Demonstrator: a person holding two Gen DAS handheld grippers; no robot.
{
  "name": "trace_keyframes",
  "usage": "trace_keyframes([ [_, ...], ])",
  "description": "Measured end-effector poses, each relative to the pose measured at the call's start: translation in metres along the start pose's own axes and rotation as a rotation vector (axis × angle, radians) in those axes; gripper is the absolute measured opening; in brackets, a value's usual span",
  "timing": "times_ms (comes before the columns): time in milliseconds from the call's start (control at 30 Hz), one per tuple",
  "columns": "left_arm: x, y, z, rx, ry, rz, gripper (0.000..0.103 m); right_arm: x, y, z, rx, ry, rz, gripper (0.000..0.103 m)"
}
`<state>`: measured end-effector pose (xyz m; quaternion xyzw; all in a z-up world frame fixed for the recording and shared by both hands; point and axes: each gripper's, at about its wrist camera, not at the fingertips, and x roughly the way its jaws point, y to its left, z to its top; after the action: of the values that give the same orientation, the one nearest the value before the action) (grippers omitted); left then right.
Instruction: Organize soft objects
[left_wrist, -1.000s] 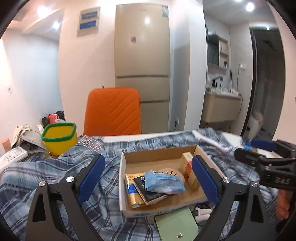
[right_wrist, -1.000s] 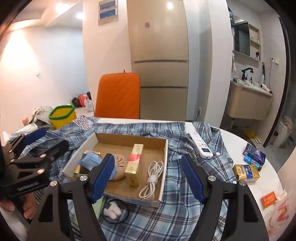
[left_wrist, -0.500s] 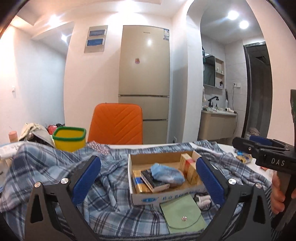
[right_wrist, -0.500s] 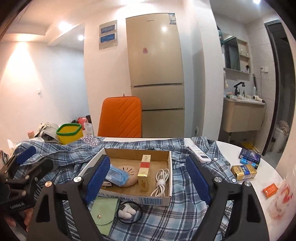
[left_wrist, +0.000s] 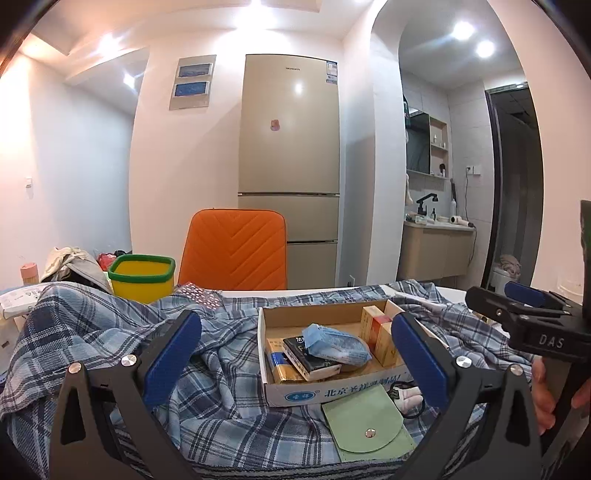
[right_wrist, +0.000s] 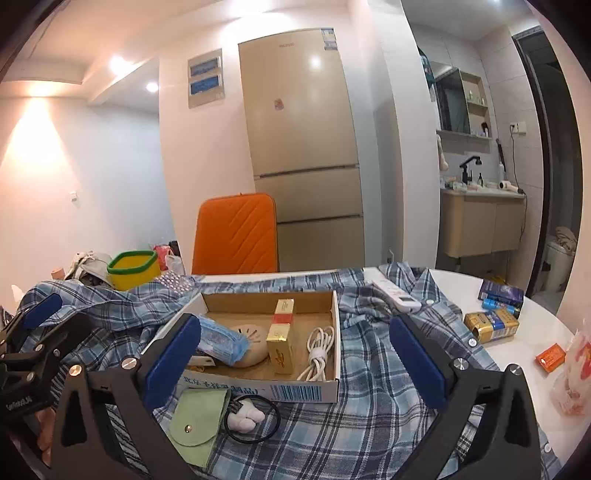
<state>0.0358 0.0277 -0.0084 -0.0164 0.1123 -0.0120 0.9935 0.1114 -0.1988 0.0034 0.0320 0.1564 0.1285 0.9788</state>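
While both tools stand wide and empty (right tool (right_wrist: 295, 354) jaws have just been opening), the plaid shirt (right_wrist: 373, 373) lies spread on the table under the cardboard box (right_wrist: 280, 387); lifting the fabric risks tipping it.

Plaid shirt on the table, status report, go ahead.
Left gripper open, right gripper just opened wide, both empty. Plaid shirt spread out, untouched. Cardboard box and green pouch lying on it.
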Motion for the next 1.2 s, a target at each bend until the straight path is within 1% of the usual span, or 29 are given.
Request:
trace_keyframes([
  [167, -0.002, -0.004, 0.0, 0.015, -0.011, -0.002, 0.103, -0.01, 0.008, -0.001, -0.037, -0.046, -0.004, 0.103],
  [300, -0.002, -0.005, 0.0, 0.022, -0.01, -0.001, 0.103, -0.008, 0.013, -0.002, -0.058, -0.038, -0.002, 0.103],
  [633, -0.002, -0.004, 0.0, 0.013, -0.005, -0.008, 0.103, -0.006, 0.015, -0.004, -0.065, -0.022, 0.008, 0.103],
  [700, -0.001, -0.003, 0.0, 0.01, 0.002, -0.01, 0.103, -0.005, 0.015, -0.004, -0.068, -0.01, 0.022, 0.103],
  [767, 0.002, -0.001, 0.0, -0.002, 0.023, -0.023, 0.103, 0.0, 0.016, -0.005, -0.071, 0.054, 0.082, 0.102],
  [800, 0.004, 0.001, 0.0, -0.01, 0.035, -0.026, 0.103, 0.003, 0.018, -0.006, -0.072, 0.078, 0.098, 0.094],
  [833, 0.006, 0.002, 0.0, -0.018, 0.044, -0.026, 0.103, 0.008, 0.021, -0.008, -0.08, 0.116, 0.111, 0.089],
  [867, 0.007, 0.004, 0.0, -0.028, 0.052, -0.026, 0.103, 0.012, 0.023, -0.009, -0.083, 0.139, 0.125, 0.088],
  [933, 0.008, 0.007, 0.0, -0.041, 0.058, -0.025, 0.103, 0.02, 0.025, -0.013, -0.082, 0.194, 0.153, 0.08],
  [1033, 0.01, 0.007, 0.0, -0.042, 0.067, -0.025, 0.103, 0.03, 0.025, -0.02, -0.069, 0.264, 0.167, 0.072],
  [1100, 0.011, 0.006, -0.001, -0.034, 0.078, -0.022, 0.103, 0.039, 0.023, -0.024, -0.054, 0.323, 0.178, 0.061],
  [1200, 0.012, 0.005, -0.001, -0.03, 0.085, -0.026, 0.103, 0.055, 0.023, -0.035, -0.041, 0.432, 0.198, 0.049],
])
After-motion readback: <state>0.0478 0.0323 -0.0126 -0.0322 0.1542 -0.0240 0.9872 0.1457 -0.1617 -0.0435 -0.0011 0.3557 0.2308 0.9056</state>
